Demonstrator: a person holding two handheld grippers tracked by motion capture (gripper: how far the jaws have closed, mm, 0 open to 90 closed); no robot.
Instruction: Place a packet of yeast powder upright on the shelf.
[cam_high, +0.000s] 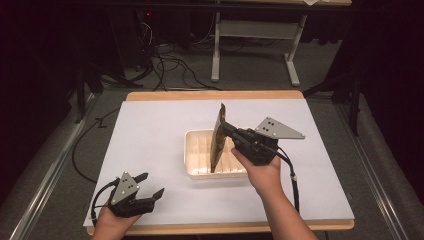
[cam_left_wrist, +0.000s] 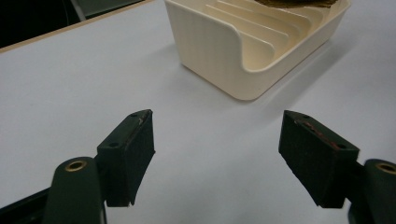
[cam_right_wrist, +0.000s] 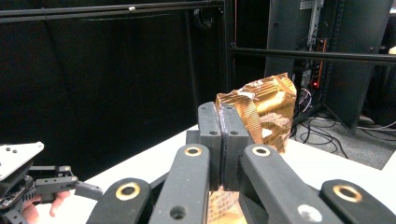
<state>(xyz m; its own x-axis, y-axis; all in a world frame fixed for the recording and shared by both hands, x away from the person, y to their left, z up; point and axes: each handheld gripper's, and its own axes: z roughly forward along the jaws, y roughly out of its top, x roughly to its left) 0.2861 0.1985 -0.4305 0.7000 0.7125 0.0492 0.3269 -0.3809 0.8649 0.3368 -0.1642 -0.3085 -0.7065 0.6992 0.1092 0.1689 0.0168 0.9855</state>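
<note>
Right tool (cam_right_wrist: 219, 135) clamps gold packet (cam_right_wrist: 264, 105) over rack (cam_high: 197, 150); left tool (cam_left_wrist: 217, 154) gapes wide, holding nothing

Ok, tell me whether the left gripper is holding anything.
No, the left gripper stands open with bare white table between its pads, short of the cream tray.

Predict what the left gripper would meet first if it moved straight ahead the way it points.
Probably the cream slotted rack: it lies ahead of the open left gripper, with bare white tabletop between, though depth is unclear.
</note>
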